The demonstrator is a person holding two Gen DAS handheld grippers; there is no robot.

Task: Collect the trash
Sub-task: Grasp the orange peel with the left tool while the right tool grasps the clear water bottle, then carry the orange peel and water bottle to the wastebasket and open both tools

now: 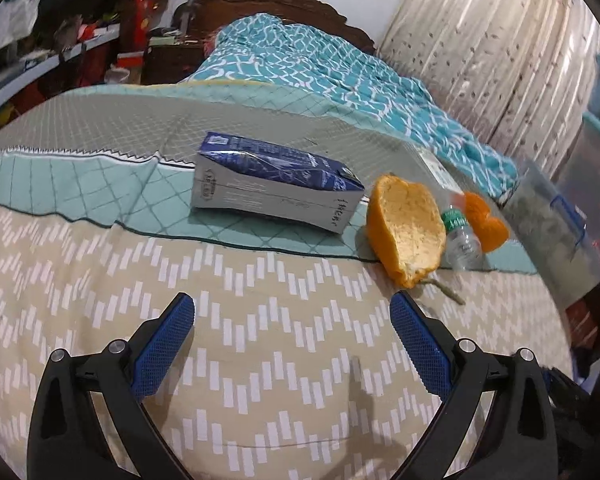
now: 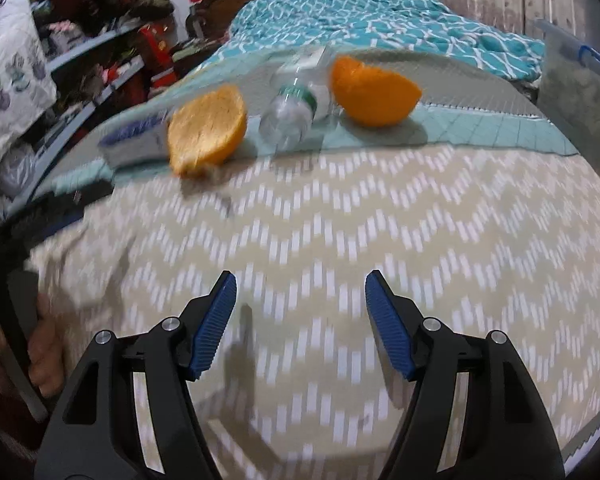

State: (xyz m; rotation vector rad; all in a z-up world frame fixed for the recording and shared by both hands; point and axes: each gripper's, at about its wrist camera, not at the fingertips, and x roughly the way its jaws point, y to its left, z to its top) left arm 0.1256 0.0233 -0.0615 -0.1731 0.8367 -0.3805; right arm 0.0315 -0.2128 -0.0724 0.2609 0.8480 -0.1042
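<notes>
Left wrist view shows your left tongs [image 1: 292, 312] spread wide with nothing between them, hovering over the bed [image 1: 260, 360]. The right tongs [image 2: 300, 288] are likewise spread and empty.

Judging by what lies out, you have collected little or nothing so far: four pieces of trash all sit on the bed ahead of you. The blue-and-grey carton [image 1: 276, 186] lies on its side at the centre of the left view. Just right of it stands a hollow orange peel half [image 1: 408, 228], then a clear plastic bottle [image 1: 460, 232] lying flat, and a second peel half [image 1: 486, 220] just beyond it. In the right view, which is blurred, the same row runs across the upper half: carton [image 2: 136, 140], peel [image 2: 208, 128], bottle [image 2: 292, 108], peel [image 2: 374, 94].

The bed carries a beige zigzag cover near you and a teal gridded sheet [image 1: 80, 184] under the trash, soft and uneven. A rumpled turquoise blanket [image 1: 320, 68] lies further back. A translucent bin [image 1: 556, 232] stands at the right edge, perhaps the drop point. Cluttered shelves [image 1: 52, 52] fill the upper left
</notes>
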